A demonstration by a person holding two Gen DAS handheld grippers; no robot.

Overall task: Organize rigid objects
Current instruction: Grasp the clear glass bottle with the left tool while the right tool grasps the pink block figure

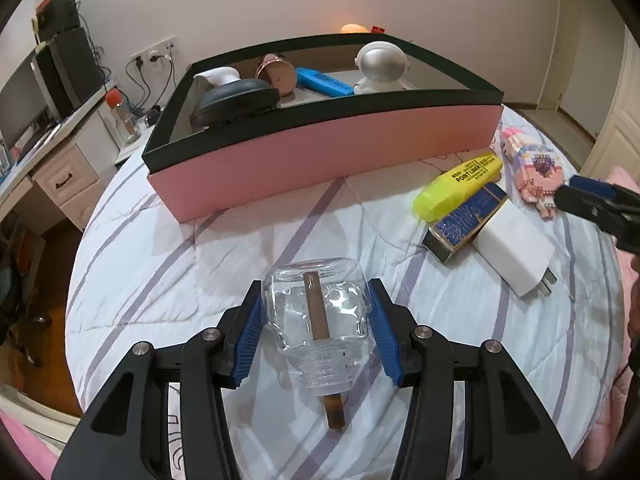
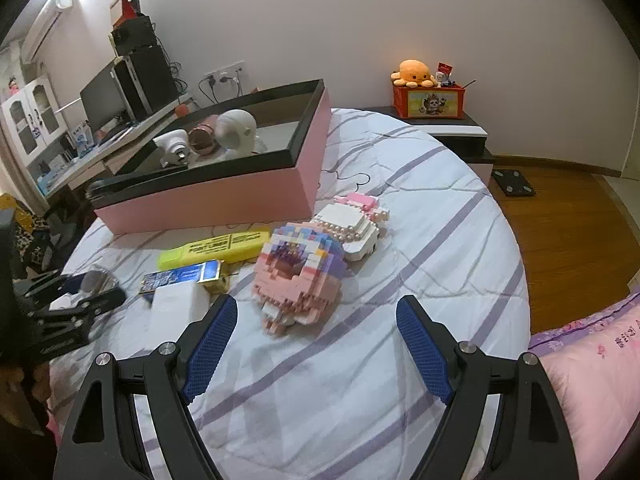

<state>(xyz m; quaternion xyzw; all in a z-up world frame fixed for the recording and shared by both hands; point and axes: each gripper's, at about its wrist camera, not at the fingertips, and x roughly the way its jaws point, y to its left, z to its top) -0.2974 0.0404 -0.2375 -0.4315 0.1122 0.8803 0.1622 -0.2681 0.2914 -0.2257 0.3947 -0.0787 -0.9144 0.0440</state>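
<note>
We hold the glass bottle clamped between the blue pads of the left tool, just above the bed. Its long axis runs along the tool, neck toward us. The pink box lies straight ahead and higher, so the coming move is likely forward and up over the near wall. The right tool stands apart and empty, nearer the block figure.

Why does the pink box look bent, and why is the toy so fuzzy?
Left wrist view: the wide lens bows the pink box, and light glints on the glass bottle. Right wrist view: the block toy looks smeared and soft, while the corners go dark.
</note>
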